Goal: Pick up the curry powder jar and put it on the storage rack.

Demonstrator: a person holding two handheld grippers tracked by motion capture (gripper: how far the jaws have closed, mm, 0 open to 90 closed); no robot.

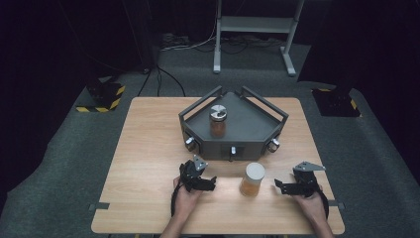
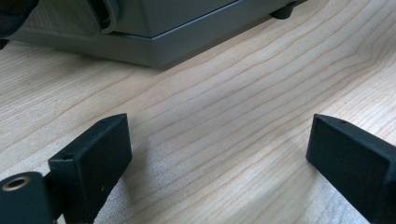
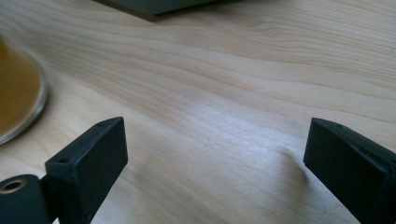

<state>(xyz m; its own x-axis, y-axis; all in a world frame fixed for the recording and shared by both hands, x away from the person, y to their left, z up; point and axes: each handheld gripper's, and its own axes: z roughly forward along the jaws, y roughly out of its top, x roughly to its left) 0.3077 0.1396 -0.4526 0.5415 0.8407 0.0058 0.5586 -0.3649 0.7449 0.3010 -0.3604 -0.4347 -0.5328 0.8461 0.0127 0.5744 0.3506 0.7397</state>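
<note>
Two jars on show — one white-lidded jar (image 1: 252,179) standing on the desk (image 1: 143,148), one silver-lidded jar (image 1: 218,120) up in the tray. One grey tray (image 1: 257,126), three knobs along its front. Two grippers — left gripper (image 1: 204,182) and right gripper (image 1: 282,186) — each with two jaws. One desk.

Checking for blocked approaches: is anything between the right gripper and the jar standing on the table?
Nothing visible. The right gripper, jaws open, faces the jar across bare table. The grey tray sits behind, off that line.
</note>
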